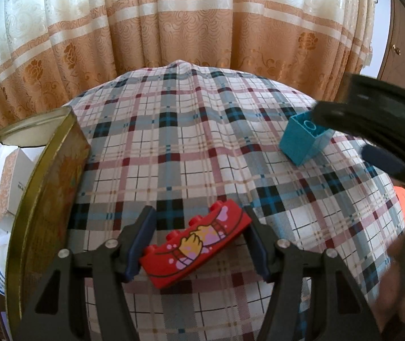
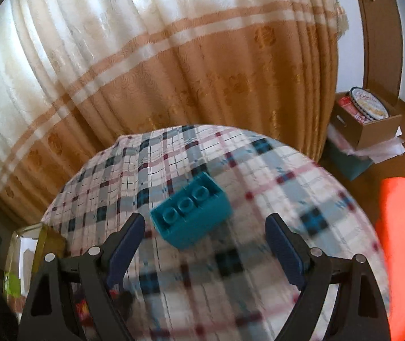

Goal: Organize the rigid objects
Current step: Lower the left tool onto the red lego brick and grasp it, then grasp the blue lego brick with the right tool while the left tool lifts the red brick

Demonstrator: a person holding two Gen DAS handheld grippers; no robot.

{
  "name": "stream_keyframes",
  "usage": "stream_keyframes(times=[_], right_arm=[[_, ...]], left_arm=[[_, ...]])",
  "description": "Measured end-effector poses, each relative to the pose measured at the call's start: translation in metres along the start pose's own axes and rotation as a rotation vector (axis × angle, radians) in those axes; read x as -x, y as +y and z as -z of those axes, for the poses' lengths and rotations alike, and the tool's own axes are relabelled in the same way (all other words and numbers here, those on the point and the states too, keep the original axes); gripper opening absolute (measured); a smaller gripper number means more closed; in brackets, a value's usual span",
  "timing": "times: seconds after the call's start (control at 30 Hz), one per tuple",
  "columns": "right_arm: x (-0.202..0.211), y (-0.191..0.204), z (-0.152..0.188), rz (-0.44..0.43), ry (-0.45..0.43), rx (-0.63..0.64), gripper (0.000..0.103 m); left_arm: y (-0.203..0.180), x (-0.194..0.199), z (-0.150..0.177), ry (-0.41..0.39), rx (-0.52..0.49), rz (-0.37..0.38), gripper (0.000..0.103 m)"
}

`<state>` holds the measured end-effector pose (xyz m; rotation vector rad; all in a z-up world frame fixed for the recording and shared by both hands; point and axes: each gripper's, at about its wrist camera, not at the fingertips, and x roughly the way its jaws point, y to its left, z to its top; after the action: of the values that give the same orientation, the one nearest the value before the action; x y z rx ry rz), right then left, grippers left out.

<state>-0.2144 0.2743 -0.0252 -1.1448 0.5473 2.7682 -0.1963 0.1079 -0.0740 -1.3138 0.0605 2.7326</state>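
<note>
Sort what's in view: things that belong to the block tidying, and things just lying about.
Job:
red block, between the left claw fingers
teal block, ahead of the open right claw
gold tin

Lying about:
curtain
cardboard box

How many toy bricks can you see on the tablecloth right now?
2. The red brick lies between the left tongs; the teal brick sits just ahead of the open right tongs. Others could be hidden in the tin.

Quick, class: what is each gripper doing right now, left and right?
Left gripper: closed on the red brick.
Right gripper: open, empty; the teal brick lies just ahead.
</note>
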Motion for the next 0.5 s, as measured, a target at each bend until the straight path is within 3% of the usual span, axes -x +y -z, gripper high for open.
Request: stream_keyframes(times=[0.13, 0.27, 0.33, 0.5], right_arm=[[-0.035, 0.005, -0.006, -0.015, 0.093, -0.067, 0.088], [-0.048, 0.013, -0.010, 0.019, 0.094, -0.010, 0.088], [-0.049, 0.014, -0.011, 0.035, 0.096, 0.030, 0.078], [-0.042, 0.000, -0.011, -0.046, 0.124, 0.063, 0.077]], left_arm=[[-0.001, 0.000, 0.000, 0.000, 0.001, 0.001, 0.062], [0.000, 0.000, 0.000, 0.000, 0.000, 0.000, 0.062], [0.000, 0.000, 0.001, 0.000, 0.000, -0.001, 0.062], [0.000, 0.000, 0.000, 0.000, 0.000, -0.001, 0.062]])
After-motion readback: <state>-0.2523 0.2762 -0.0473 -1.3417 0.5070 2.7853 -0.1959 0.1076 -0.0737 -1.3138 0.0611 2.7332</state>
